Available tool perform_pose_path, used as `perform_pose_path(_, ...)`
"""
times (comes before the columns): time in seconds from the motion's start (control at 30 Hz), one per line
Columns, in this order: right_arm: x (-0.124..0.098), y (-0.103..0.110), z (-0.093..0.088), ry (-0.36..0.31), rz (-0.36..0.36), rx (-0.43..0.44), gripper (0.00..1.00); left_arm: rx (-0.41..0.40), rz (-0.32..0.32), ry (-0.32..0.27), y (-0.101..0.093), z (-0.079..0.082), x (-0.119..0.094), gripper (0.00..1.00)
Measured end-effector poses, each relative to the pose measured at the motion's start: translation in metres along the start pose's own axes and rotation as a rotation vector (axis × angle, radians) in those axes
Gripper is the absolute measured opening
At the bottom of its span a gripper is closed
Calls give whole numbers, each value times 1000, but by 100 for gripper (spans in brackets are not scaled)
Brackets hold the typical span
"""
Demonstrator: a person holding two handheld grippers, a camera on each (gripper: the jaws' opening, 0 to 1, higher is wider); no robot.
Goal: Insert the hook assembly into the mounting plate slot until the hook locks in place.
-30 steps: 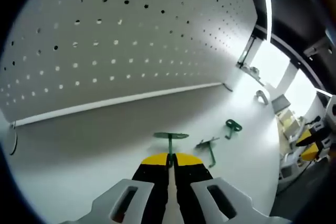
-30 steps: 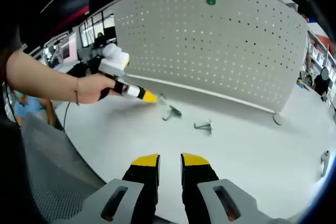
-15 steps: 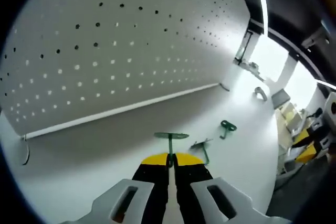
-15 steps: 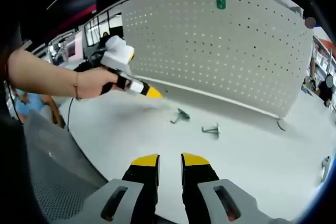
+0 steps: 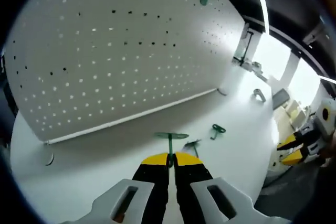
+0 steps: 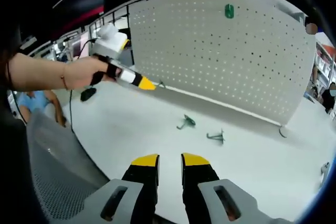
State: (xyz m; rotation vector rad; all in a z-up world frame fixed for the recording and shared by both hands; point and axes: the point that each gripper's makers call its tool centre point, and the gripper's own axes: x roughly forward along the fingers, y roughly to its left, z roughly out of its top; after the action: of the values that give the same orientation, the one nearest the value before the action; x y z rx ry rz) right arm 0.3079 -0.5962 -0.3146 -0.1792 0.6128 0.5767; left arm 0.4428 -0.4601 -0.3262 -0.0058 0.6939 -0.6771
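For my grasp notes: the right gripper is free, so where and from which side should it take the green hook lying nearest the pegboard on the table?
The green hook lies flat on the white table, apart from the second hook. The open right gripper should probably descend from above and close across its straight shank, not the curled end.

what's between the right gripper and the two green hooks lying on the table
Bare white table in the right gripper view: nothing between the right gripper and the two green hooks.

Left gripper (image 5: 169, 159) had black jaws with yellow tips on pale grey slotted mounts; right gripper (image 6: 169, 159) looked the same. In the right gripper view the hand (image 6: 84, 72) wore a thin bracelet on a bare forearm, and a dark cable hung below.
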Motion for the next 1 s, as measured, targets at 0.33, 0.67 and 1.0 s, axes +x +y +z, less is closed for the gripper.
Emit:
perform_pose_path(0.33,2,18,0,-3,45,-20,15,10,-9,-5,-17,-4,-39,2)
perform_pose_path(0.67,2,41,10,-20,92,-66,15,18,3,-13,-33,-7,-73,2)
perform_pose_path(1.0,1,61,19,-32,131,-111,16,38,1,19,-53,-17,-89,2)
